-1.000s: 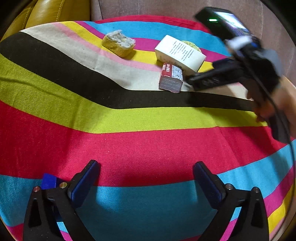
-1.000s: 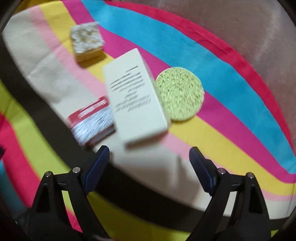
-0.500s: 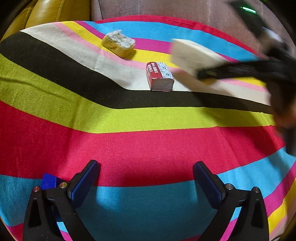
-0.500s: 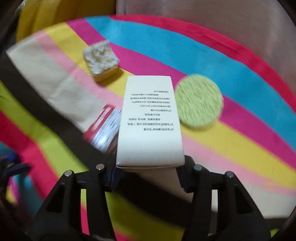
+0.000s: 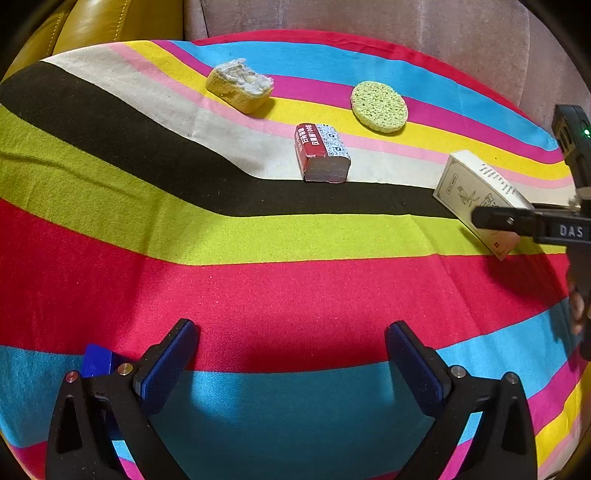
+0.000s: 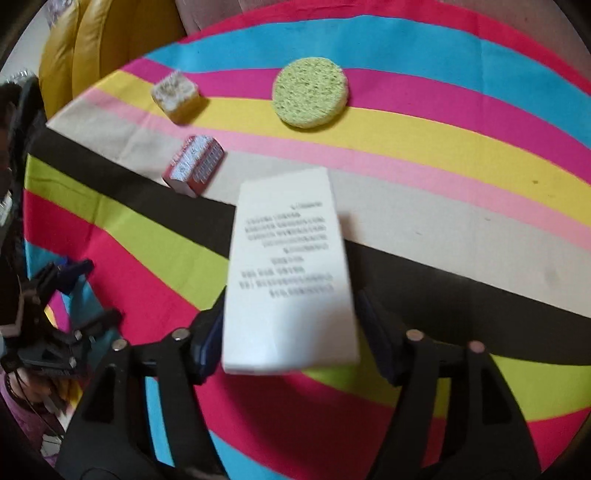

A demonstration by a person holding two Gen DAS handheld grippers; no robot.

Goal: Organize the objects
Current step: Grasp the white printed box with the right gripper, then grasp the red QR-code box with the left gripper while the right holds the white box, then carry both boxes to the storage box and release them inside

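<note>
Since a second ago, the white box [image 6: 288, 266] has gone from its spot beside the red pack [image 6: 194, 166] and the round green sponge [image 6: 309, 92] over to the right, above the black and lime stripes. It is now well apart from both. The right gripper [image 6: 291, 295] has come along with it. Its fingers [image 6: 373, 332] have just been opening, and the box sits between them with a small gap on one side, so they are not squeezing it.

From the right wrist view, only the box's top with blurry lines of print shows. The left wrist view shows its side [image 5: 476, 192], with a small drawing on it, and shows that the box is tilted. Whether its low corner touches the cloth, I cannot tell. That view also shows one black finger [image 5: 517, 221] lying across the box, and part of a hand [image 5: 578, 306] at the edge.

Farther back on the desk lies a yellow sponge block [image 5: 240, 85].

A striped cloth [image 5: 258, 288] covers the desk in red, blue, lime, black, cream, pink and yellow. Behind it are a yellow leather seat [image 5: 92, 26] and a dull pink cushion [image 5: 369, 18].

Over the red and blue stripes, the left gripper [image 5: 290, 326] points down at a slant, fingers wide open and holding nothing. The right wrist view shows it from the side [image 6: 62, 295].
</note>
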